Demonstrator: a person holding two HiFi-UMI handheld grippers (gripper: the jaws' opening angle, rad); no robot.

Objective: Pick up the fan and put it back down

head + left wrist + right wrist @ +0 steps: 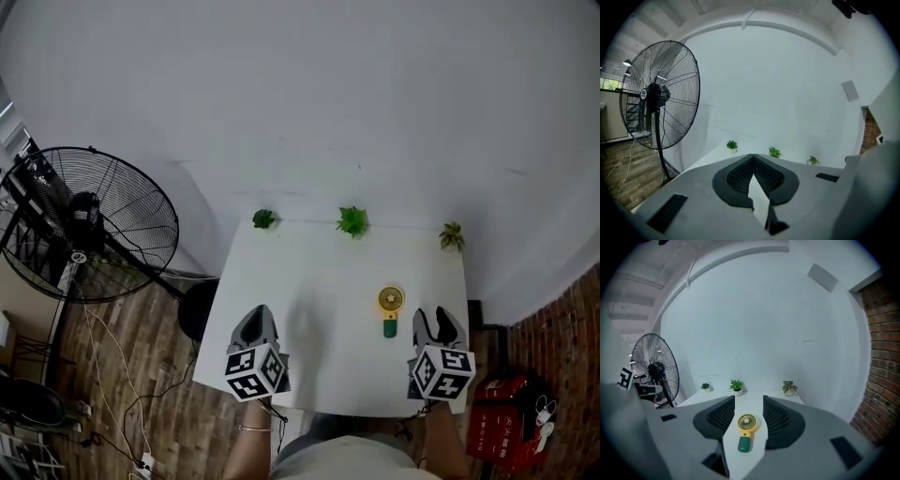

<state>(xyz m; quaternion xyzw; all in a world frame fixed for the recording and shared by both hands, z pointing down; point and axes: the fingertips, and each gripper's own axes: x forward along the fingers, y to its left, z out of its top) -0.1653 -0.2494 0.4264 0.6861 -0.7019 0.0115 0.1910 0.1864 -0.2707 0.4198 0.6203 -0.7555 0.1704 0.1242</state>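
Two grippers hover over the white table's (319, 272) near edge in the head view: the left gripper (259, 311) and the right gripper (431, 317). The small fan (391, 310) lies flat just beside the right one.

Left gripper view: the jaws are pressed together with nothing between them.

Right gripper view: the jaws stand parted, framing the fan on the table without touching it.

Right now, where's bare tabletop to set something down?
Biggest free patch: table centre and left, bordered by the three plants at the back edge, the handheld fan on the right and the left gripper at the near edge. A narrower strip runs between fan and right edge. Tightest: near-right, fan beside the right gripper.
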